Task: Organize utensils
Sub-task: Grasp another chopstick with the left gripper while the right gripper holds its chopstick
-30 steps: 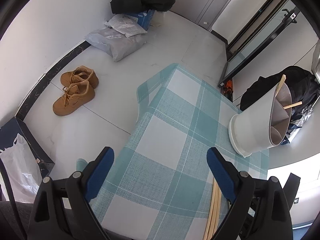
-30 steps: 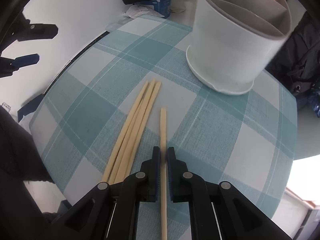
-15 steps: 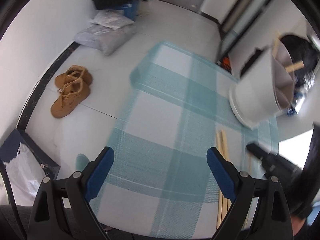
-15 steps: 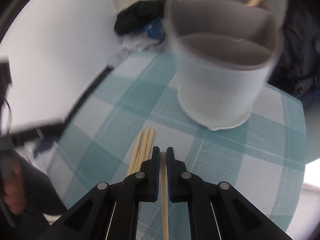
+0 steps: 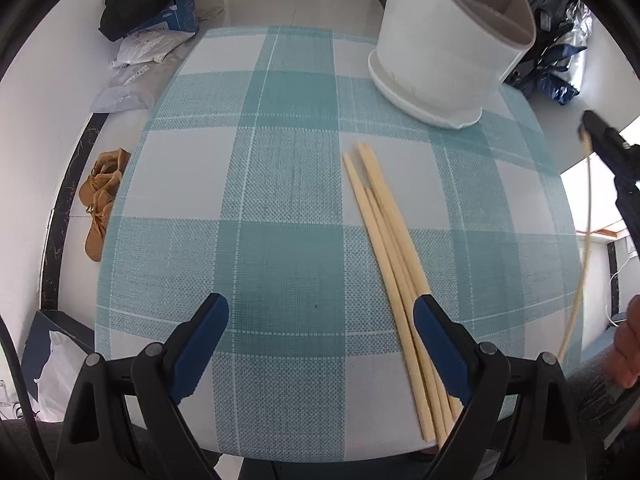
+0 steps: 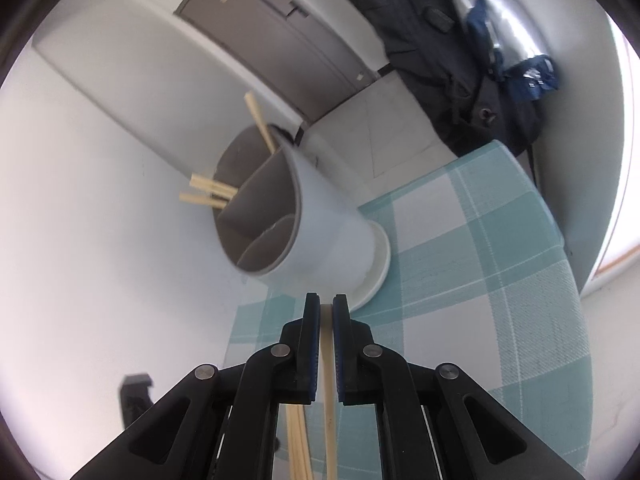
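While your right claw [image 6: 327, 307] is clenched on a single chopstick [image 6: 329, 376], lifted clear of the tabletop [image 5: 280, 208] and aimed toward the white divided holder [image 6: 320, 236], that grip low on the stick probably leaves its length free to drop into a compartment where other chopsticks [image 6: 212, 192] already stand. Your left claw [image 5: 320, 332] hangs released and empty over the teal checked cloth, just beside the loose chopsticks [image 5: 396, 276] waiting there. Beyond lie tan shoes [image 5: 100, 200], bags and a grey door.

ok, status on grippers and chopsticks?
Right gripper shut on one chopstick, lifted. Left gripper open over loose chopsticks. Holder ahead, path clear.
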`<state>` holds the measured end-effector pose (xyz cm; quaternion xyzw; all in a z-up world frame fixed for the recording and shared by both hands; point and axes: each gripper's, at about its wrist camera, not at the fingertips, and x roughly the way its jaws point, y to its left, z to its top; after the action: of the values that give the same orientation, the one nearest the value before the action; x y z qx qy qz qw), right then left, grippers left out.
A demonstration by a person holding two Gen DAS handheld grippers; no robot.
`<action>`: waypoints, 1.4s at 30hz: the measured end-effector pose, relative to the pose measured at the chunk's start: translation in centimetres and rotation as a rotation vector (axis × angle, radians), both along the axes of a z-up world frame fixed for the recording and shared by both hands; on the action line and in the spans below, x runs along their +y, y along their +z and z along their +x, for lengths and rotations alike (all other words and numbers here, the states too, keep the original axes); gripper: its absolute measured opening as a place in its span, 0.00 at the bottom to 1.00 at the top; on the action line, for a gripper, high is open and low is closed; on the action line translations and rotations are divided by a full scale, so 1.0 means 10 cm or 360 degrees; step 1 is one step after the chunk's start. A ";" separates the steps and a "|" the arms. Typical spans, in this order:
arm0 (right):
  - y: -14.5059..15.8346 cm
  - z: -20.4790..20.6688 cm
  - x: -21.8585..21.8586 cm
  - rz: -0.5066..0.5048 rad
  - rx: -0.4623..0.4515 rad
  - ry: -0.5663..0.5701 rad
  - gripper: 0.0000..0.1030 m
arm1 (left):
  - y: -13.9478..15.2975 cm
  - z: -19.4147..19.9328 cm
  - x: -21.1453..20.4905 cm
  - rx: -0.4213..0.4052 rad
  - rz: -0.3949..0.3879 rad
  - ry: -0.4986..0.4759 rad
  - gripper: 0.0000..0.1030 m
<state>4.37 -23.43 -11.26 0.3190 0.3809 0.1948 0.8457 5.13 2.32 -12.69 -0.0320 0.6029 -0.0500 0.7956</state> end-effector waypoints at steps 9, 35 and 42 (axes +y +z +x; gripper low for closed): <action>0.14 -0.03 -0.32 0.0032 -0.0097 -0.0255 0.05 | -0.08 0.04 0.06 0.0018 0.0084 0.0036 0.89; 0.37 -0.13 -0.37 -0.0030 -0.0308 -0.0420 0.06 | -0.15 0.40 0.02 0.0055 0.0198 0.0170 0.86; 0.43 -0.10 -0.32 -0.0041 -0.0363 -0.0403 0.06 | -0.11 0.54 -0.01 0.0014 0.0186 0.0236 0.52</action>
<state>3.37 -26.62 -6.99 0.3294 0.2417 0.1168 0.9052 10.49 2.26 -13.83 -0.0303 0.6042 0.0446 0.7950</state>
